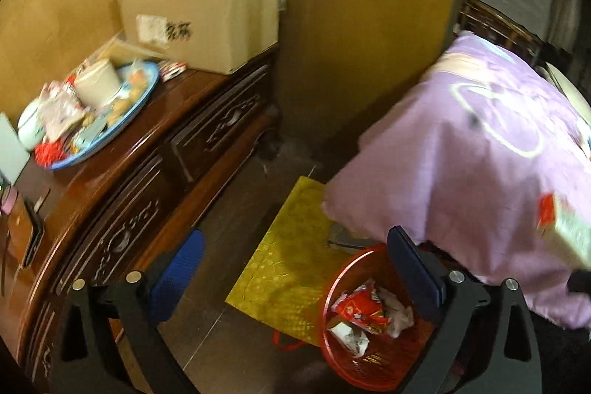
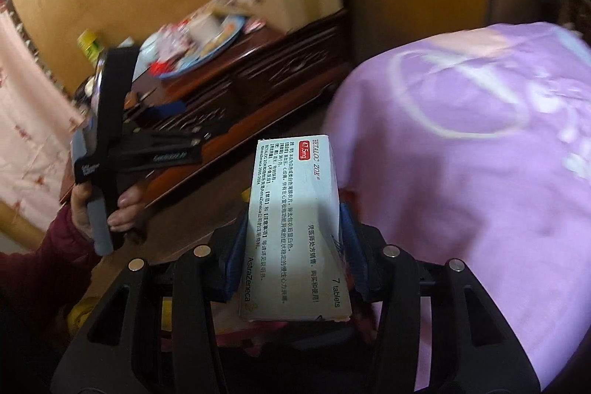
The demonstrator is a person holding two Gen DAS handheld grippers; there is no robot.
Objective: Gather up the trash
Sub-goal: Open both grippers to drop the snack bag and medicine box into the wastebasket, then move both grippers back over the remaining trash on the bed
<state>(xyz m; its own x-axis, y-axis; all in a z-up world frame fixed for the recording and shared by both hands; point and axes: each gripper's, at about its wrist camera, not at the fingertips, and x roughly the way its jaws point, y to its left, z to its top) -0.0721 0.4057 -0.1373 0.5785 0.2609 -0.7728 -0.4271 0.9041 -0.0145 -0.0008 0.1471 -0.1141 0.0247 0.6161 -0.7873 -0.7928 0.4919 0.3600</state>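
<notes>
My left gripper (image 1: pixel 295 239) hangs open, its blue pads spread wide with nothing between them. It is over the floor by a red mesh basket (image 1: pixel 373 366) that holds a red wrapper (image 1: pixel 360 311) and crumpled white paper. A white medicine box (image 2: pixel 295 228) with printed text lies lengthwise between the blue pads of my right gripper (image 2: pixel 293 216), which touch its two long sides. The same medicine box (image 1: pixel 567 231) shows at the right edge of the left wrist view, above and right of the basket. A hand (image 2: pixel 122 205) holds the left gripper's handle.
A dark carved wooden cabinet (image 1: pixel 147 180) runs along the left, carrying a blue tray (image 1: pixel 146 98) of snacks and wrappers and a cardboard box (image 1: pixel 207 21). A purple quilt (image 1: pixel 480 154) overhangs the basket on the right. A yellow mat (image 1: pixel 291 246) lies on the floor.
</notes>
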